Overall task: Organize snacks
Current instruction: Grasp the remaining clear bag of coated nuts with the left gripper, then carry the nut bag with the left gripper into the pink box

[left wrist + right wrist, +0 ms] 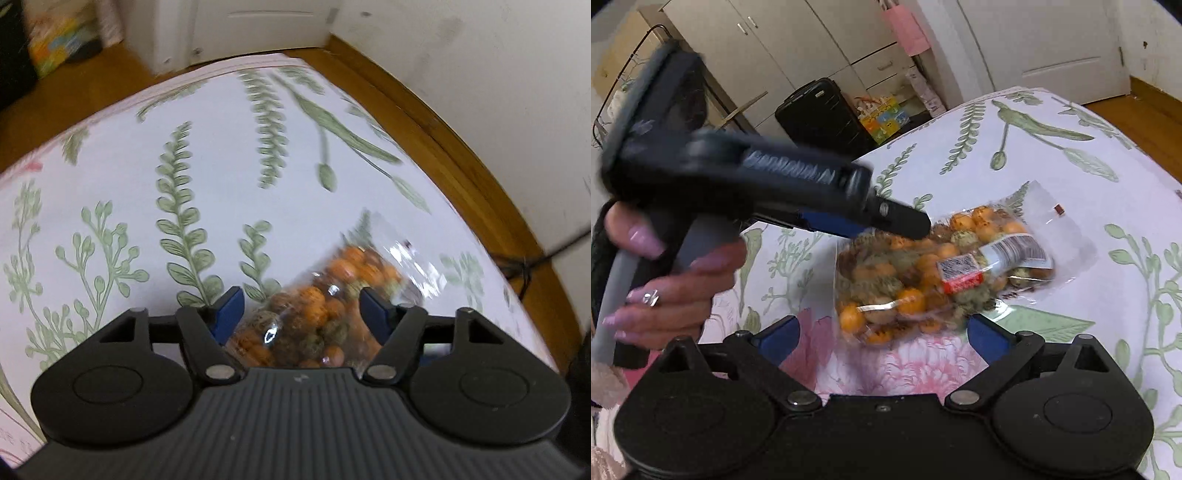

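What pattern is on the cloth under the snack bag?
Green ferns and leaves on white cloth, with pink flowers; right wrist view shows it best.

A clear plastic bag of orange and brown round snacks (325,306) sits between the left gripper's (301,314) blue-padded fingers (231,308). Whether the pads press it is unclear. It lies on a white leaf-printed cloth (147,192), with wooden floor (461,155) towards two o'clock.

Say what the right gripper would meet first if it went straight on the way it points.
Probably the clear snack bag on the floral cloth: it lies just ahead of the open right gripper, between its fingers' lines, though depth is uncertain.
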### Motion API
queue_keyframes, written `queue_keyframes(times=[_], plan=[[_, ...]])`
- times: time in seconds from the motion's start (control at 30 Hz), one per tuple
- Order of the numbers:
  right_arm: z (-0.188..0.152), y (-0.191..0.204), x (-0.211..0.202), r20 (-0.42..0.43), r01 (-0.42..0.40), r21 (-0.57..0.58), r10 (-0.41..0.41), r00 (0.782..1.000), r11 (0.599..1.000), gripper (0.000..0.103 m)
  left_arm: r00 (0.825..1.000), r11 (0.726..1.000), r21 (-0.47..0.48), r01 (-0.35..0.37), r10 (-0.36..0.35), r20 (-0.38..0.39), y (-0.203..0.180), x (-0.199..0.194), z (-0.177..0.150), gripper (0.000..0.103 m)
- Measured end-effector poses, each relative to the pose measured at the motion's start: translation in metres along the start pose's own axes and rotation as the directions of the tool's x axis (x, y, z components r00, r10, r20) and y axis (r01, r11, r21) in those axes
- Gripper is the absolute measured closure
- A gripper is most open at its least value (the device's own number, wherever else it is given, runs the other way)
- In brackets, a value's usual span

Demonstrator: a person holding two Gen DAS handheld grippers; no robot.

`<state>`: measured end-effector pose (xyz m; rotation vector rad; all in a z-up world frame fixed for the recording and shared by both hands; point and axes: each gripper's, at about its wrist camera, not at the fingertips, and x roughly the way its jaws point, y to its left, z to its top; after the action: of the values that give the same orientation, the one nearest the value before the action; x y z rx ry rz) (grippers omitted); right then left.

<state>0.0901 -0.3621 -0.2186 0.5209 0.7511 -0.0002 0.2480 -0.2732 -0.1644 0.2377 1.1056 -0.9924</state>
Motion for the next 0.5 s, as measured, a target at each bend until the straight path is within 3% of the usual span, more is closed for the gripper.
queue_keyframes(times=[0.1, 0.23, 0.3, 0.4, 0.5], plan=[[0.0, 0.003, 0.0, -0.01, 0.04, -0.017, -0.041, 0.999, 0.999, 0.0, 0.998, 0.998, 0.017, 0.054, -0.054, -0.039, -0.002, -0.009, -0.016, 0.036], [-0.005, 0.008, -0.004, -0.024, 0.068, -0.08, -0.07, 0.997, 0.994, 0.0, 0.98, 0.985, -0.098, 0.141, -0.153, -0.128, 0.011, -0.011, -0.033, 0.036], [-0.01, 0.01, -0.005, -0.018, 0.071, -0.108, -0.074, 0.997, 0.992, 0.0, 0.98, 0.985, -0.116, 0.13, -0.146, -0.136, 0.012, -0.009, -0.037, 0.036], [-0.014, 0.011, 0.0, -0.014, 0.096, -0.13, -0.099, 0.995, 0.987, 0.0, 0.99, 0.995, -0.072, 0.063, -0.072, -0.123, 0.006, 0.001, -0.04, 0.033], [-0.023, 0.014, 0.0, 0.014, 0.095, -0.199, -0.094, 0.995, 0.975, 0.0, 0.991, 0.996, -0.055, 0.072, -0.078, -0.107, 0.0, 0.006, -0.045, 0.033]])
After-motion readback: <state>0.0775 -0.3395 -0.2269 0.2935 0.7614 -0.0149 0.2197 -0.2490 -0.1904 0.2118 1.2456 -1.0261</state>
